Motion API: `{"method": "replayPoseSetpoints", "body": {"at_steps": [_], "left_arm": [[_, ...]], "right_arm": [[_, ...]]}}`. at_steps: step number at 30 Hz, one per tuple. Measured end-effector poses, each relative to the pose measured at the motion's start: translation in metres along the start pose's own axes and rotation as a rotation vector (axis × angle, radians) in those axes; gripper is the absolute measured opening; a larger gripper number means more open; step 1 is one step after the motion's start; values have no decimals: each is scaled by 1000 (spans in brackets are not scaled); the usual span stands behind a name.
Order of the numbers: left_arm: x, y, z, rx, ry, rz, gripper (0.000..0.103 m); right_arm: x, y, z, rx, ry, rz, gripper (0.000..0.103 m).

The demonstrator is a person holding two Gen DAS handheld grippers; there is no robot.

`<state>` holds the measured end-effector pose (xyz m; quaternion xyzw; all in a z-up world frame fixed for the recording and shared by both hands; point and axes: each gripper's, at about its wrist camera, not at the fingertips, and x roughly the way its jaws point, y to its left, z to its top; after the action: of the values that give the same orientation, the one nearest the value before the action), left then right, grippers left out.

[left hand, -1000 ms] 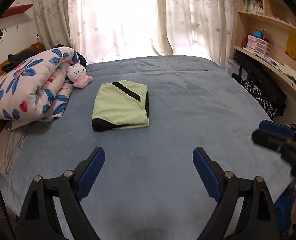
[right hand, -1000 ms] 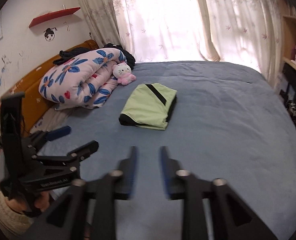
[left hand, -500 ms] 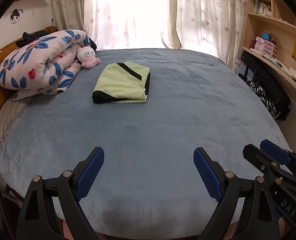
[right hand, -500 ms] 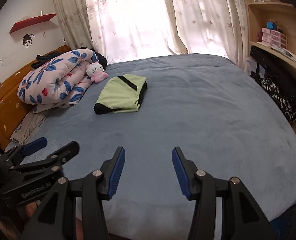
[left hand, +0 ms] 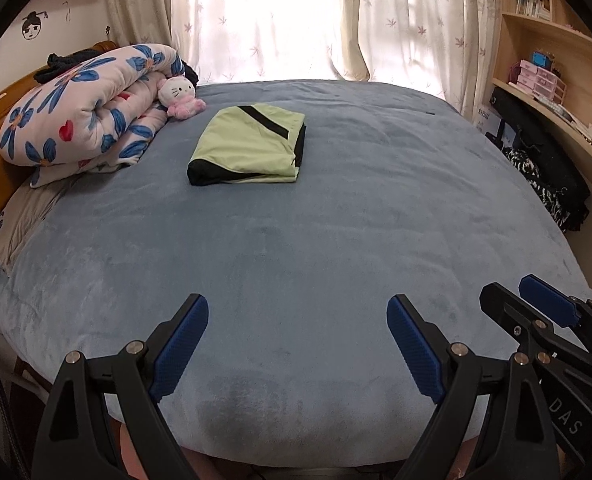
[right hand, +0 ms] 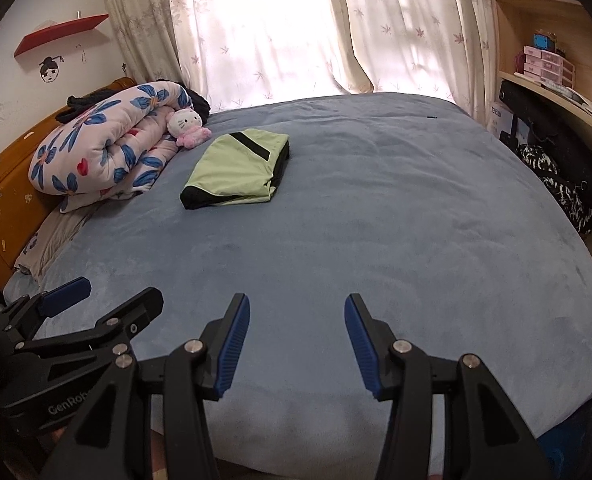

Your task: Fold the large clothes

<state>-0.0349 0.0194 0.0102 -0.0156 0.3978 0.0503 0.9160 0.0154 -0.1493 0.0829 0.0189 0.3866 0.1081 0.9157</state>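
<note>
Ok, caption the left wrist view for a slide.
Open left gripper hovers over the blue bed; folded green garment lies beyond.

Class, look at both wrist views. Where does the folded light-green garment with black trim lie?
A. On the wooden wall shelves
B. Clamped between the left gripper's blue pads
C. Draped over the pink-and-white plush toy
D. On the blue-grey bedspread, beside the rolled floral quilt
D: the folded light-green garment with black trim lies flat on the blue-grey bedspread, next to the rolled floral quilt, far from both open grippers.

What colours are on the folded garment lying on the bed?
The folded garment is light green with black trim and a black diagonal stripe, clearest in the left wrist view.
</note>
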Motion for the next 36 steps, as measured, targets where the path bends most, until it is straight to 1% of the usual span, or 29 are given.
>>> {"method": "replayPoseSetpoints", "body": {"at_steps": [11, 36], "left_arm": [[14, 2, 0, -9, 34, -3, 90], [31, -6, 4, -9, 61, -5, 90]], "right_arm": [[10, -2, -4, 10, 19, -16, 50], [21, -8, -2, 20, 26, -39, 50]]}}
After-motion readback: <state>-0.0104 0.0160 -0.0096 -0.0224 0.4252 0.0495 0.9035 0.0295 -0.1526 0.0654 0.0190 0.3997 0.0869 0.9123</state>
